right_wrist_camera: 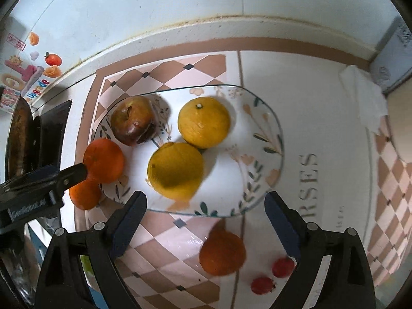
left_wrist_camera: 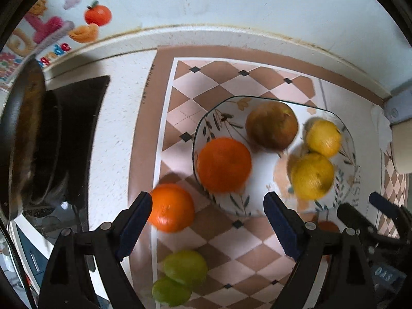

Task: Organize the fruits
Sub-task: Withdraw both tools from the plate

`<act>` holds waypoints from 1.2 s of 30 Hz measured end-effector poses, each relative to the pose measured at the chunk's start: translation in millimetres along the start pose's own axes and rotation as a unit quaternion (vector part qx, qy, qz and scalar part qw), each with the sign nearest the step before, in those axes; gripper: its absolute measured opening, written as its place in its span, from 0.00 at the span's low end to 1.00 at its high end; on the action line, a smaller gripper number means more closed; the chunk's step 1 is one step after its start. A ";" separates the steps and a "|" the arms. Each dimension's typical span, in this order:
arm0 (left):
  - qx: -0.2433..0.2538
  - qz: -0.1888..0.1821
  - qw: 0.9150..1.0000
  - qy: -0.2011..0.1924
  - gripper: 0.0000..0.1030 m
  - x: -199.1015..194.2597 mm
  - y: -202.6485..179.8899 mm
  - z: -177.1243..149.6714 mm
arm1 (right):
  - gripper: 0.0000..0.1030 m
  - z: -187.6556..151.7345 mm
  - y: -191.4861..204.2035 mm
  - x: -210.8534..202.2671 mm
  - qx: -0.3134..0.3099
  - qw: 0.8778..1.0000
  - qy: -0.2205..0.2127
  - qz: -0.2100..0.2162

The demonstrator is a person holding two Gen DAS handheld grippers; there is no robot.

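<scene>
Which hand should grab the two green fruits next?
Probably the left gripper: its jaws are open and empty, and the green fruits lie on the mat just below them. The right wrist view barely shows them.

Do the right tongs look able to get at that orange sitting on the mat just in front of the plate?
Probably yes. The right tongs are open and empty, and the orange lies on the mat just below them, apart from the plate, with nothing over it.
</scene>
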State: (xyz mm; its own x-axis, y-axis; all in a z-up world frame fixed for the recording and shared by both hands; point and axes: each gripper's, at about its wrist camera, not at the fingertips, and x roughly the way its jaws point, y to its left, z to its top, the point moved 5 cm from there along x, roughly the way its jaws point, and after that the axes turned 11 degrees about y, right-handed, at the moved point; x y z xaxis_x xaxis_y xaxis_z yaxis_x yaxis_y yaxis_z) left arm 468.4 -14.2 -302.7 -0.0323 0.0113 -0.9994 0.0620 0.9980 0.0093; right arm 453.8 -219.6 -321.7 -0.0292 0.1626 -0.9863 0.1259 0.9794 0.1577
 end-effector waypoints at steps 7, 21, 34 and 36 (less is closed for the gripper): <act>0.000 0.012 0.998 -0.060 0.86 -35.3 1.5 -38.0 | 0.92 -33.3 7.6 -38.9 -0.015 0.999 -0.044 -0.021; 0.010 -0.001 0.990 -0.143 0.86 -102.5 2.8 -107.2 | 0.92 -105.4 19.7 -117.2 -0.022 0.992 -0.119 -0.024; 0.022 -0.017 0.980 -0.199 0.86 -147.9 -1.1 -151.9 | 0.92 -167.2 27.5 -173.7 -0.019 0.984 -0.174 -0.027; 0.024 -0.017 0.978 -0.204 0.86 -152.1 -1.2 -156.7 | 0.92 -172.3 28.2 -178.7 -0.019 0.983 -0.179 -0.028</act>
State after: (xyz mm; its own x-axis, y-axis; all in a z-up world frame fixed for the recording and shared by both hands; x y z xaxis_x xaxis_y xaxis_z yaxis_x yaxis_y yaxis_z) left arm 316.9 -7.4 -145.5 0.3658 -0.0568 -0.9289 0.1148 0.9933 -0.0155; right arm 291.7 -200.4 -132.6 0.3171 0.0618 -0.9464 0.0972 0.9905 0.0972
